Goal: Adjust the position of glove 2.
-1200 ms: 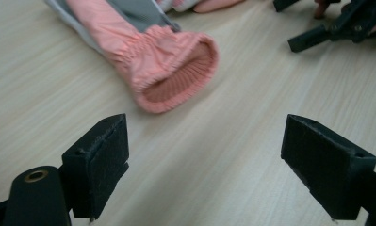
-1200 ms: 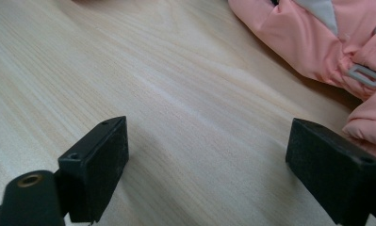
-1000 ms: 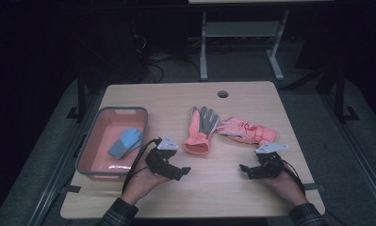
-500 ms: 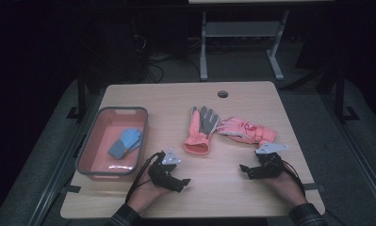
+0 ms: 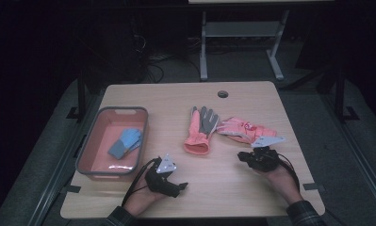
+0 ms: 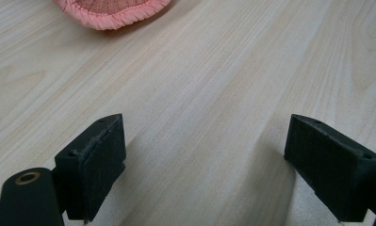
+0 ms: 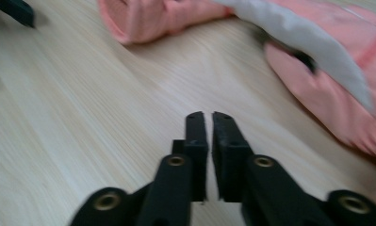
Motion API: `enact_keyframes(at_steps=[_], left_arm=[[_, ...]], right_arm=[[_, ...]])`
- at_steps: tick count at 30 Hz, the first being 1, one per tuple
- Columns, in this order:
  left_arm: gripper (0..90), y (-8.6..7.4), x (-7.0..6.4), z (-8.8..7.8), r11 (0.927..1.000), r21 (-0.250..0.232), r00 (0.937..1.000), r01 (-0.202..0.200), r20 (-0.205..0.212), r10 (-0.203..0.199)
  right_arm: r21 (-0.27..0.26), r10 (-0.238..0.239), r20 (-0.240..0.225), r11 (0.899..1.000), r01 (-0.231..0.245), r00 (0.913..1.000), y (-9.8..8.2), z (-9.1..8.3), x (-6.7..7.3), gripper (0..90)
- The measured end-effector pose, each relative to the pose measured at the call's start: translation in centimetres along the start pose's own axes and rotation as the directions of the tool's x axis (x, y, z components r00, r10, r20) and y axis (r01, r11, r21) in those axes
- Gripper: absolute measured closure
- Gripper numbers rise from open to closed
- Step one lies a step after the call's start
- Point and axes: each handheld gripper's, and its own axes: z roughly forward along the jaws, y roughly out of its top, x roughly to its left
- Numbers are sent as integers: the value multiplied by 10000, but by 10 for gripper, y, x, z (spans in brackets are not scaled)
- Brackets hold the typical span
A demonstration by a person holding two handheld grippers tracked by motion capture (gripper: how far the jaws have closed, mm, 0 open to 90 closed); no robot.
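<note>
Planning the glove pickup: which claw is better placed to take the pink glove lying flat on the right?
Probably the right claw: it sits just beside that pink glove, though its jaws have just closed empty and must reopen. The left claw is open but farther off, nearer the other glove.

In the left gripper view, the pink knitted glove cuff is cut off by the top edge. In the right gripper view, the pink and grey fabric glove is blurred and runs off the right edge. The small blue glove in the pink plastic bin is too small to make out in detail.
</note>
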Motion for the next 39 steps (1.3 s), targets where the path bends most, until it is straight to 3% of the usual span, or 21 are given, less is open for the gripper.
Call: enact_keyframes(at_steps=[6, 11, 18, 21, 23, 31, 39], left_arm=[[124, 0, 0, 0, 10000, 42, 10000, 15, 32, -15], [124, 0, 0, -1, 9999, 82, 10000, -73, -5, 73], [124, -1, 0, -1, 10000, 66, 10000, -27, 17, 26], [124, -1, 0, -1, 10000, 28, 10000, -18, 21, 18], [124, -1, 0, -1, 10000, 41, 10000, -18, 21, 18], [124, -2, -1, -2, 10000, 18, 10000, 69, 52, -69], [124, -3, -1, -3, 10000, 60, 10000, 51, 48, -51]], right_arm=[[-100, -361, -865, 9993, 354, 9956, 38, 19, 9, 900], [-315, -703, -1265, 9973, 668, 9895, 64, 35, 18, 900], [-582, -964, -1444, 9944, 888, 9848, 91, 62, 23, 900], [-537, -802, -1613, 9959, 724, 9836, 102, 72, 27, 900], [-478, -953, -1660, 9949, 885, 9815, 110, 83, 29, 900], [-43, -822, -1763, 9966, 827, 9809, 113, 104, 30, 900], [39, -697, -2056, 9974, 720, 9762, 98, 94, 33, 900]])
